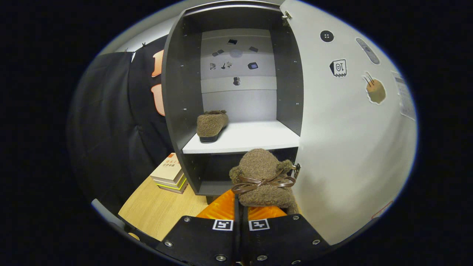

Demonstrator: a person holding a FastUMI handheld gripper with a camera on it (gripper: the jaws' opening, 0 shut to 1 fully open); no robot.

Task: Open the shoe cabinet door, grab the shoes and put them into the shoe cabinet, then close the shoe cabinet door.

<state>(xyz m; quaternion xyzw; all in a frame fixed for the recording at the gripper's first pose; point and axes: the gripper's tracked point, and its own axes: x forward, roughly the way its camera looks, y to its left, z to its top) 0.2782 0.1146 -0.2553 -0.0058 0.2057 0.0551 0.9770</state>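
My gripper (pixel 241 207) is shut on a brown fuzzy shoe (pixel 263 177) with a ribbon bow, held up just ahead of the fingers. Beyond it stands the dark grey shoe cabinet (pixel 173 96) with its white door (pixel 343 140) swung open to the right. A second brown fuzzy shoe (pixel 211 125) rests on the left part of the white shelf (pixel 255 138) inside. The held shoe hangs a little below and in front of the shelf's front edge, close to the door's lower hinge.
A stack of books (pixel 170 173) lies on the wooden table (pixel 159 210) left of the cabinet's base. The door's inner face carries stickers (pixel 375 90). Black cloth hangs behind the cabinet on the left.
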